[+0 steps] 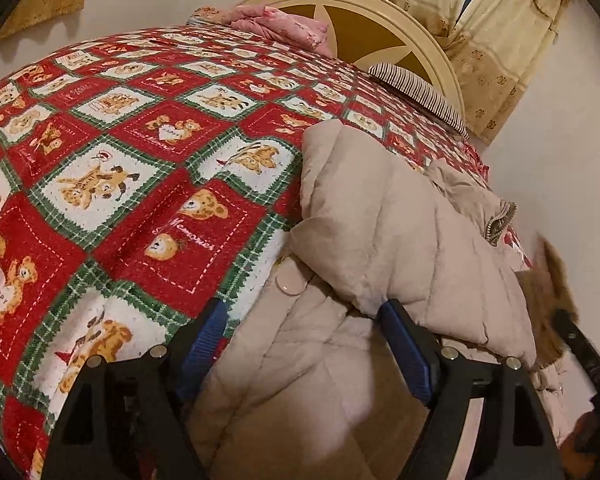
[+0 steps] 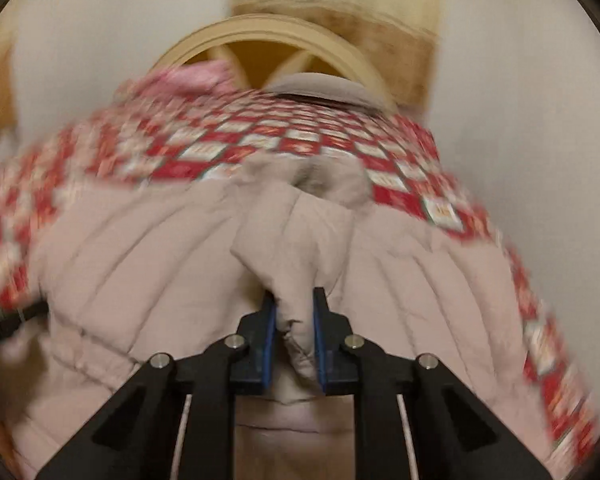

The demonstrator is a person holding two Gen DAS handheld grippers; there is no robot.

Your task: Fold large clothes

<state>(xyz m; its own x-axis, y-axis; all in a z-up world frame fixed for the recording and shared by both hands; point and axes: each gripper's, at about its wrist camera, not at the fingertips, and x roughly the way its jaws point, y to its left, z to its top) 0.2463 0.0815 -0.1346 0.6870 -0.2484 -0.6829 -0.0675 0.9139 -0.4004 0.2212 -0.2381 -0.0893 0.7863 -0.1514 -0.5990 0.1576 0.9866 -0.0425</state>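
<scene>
Beige quilted fabric fills the near part of both views: a padded coat [image 1: 380,240] lies on a bed, on a red, white and green bedspread [image 1: 112,184] printed with teddy bears. In the left wrist view the bedspread takes up the left side, and the coat sits toward the right edge of the bed, one thick panel folded over onto the rest, with a round snap [image 1: 290,284] showing just left of that fold. The left tongs [image 1: 300,340] stand spread wide over the coat's near part, their blue pads not pressing on anything; the right pad sits just beside the edge of the folded panel. Farther back lie a pink bundle of cloth [image 1: 284,26], an arched cream headboard [image 1: 384,12] and a striped pillow [image 1: 416,92], with yellowish curtains [image 1: 496,40] at the right. The right wrist view is blurred. There the right tongs [image 2: 294,308] are drawn close together, pinching a bunched fold of the coat [image 2: 292,232] between the blue pads, with the coat's quilted panels spreading to either side over the bedspread [image 2: 260,140].
</scene>
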